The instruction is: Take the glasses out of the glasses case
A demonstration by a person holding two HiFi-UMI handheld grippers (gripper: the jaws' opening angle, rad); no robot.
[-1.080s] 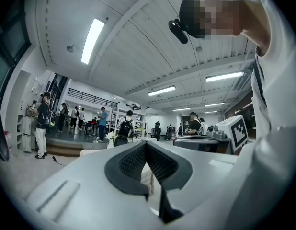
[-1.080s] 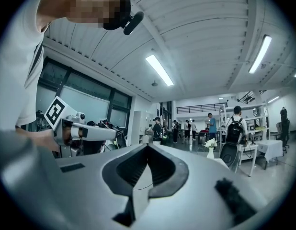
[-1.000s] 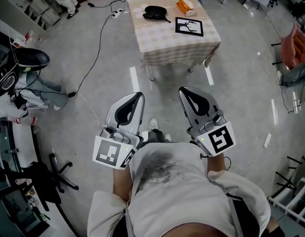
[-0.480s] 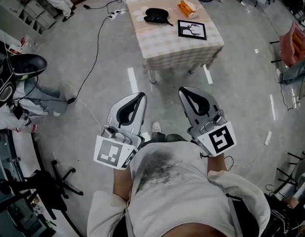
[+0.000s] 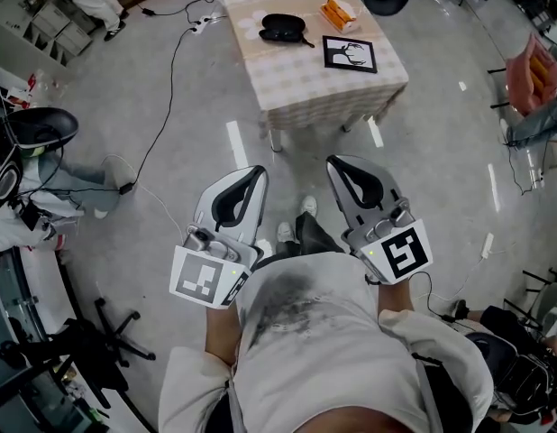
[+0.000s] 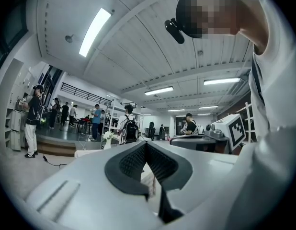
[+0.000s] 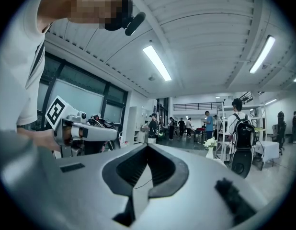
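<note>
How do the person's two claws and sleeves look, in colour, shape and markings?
Both the left claw and right claw are light grey shells with black ribbed pads, tapering to a point. Each carries a white cube with black square markers. The person wears a pale shirt with a dark chest print.

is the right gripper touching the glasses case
Apart. The head view shows the right gripper over the floor, well short of the table where the glasses case lies.
</note>
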